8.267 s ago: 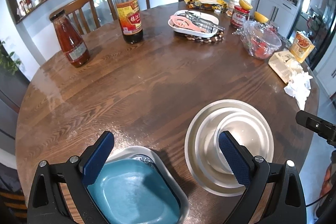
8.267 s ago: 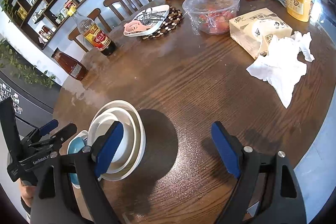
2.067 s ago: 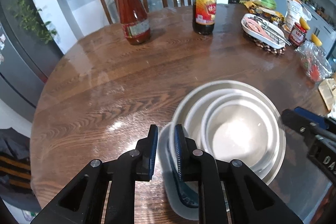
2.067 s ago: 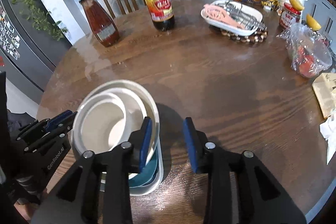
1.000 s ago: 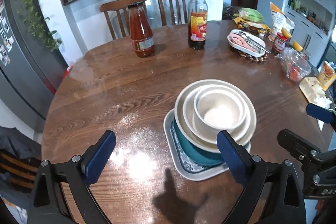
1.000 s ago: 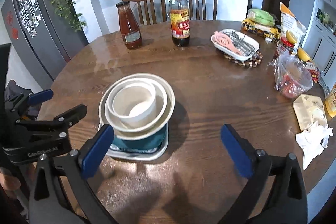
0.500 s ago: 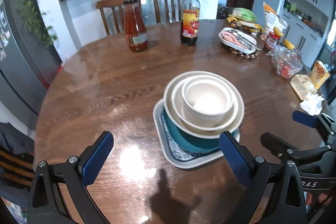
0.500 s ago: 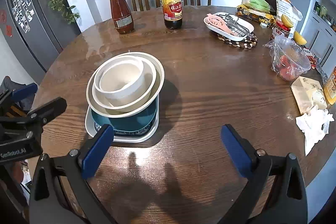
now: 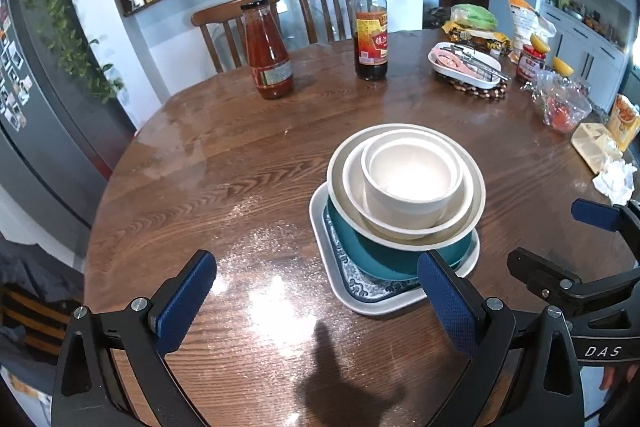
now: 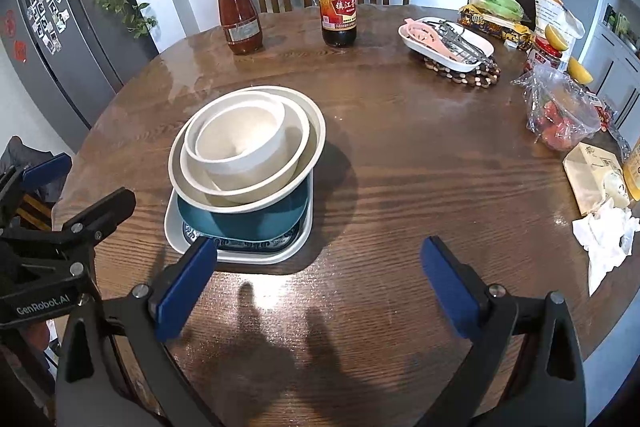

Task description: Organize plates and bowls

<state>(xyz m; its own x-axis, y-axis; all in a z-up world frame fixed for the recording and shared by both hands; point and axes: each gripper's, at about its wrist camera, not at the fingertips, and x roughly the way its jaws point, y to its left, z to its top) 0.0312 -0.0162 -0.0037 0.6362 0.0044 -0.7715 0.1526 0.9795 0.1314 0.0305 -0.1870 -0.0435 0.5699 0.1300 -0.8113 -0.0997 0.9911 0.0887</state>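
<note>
- The left gripper (image 9: 316,301) hangs over the near edge of the round wooden counter (image 9: 224,163), level and pointing toward the far side; its jaws are spread wide and hold nothing.
- The right gripper (image 10: 318,287) is posed alike just to the right of it, jaws wide apart and empty, above bare wood at the near edge.
- The dishes form one stack near the middle of the counter: a rectangular white plate (image 9: 360,301) with a blue patterned inside lies at the bottom, a teal dish (image 9: 372,261) on it, then a wide cream bowl (image 9: 472,211), a middle bowl (image 9: 356,187) and a small bowl (image 9: 412,175) nested inside.
- The stack sits just ahead of the left gripper's right blue pad and ahead-left of the right gripper, touching neither.
- At the far side stand a red sauce bottle (image 9: 267,51) and a dark soy sauce bottle (image 9: 370,19); crumpled tissue (image 10: 604,231) lies at the right edge.
</note>
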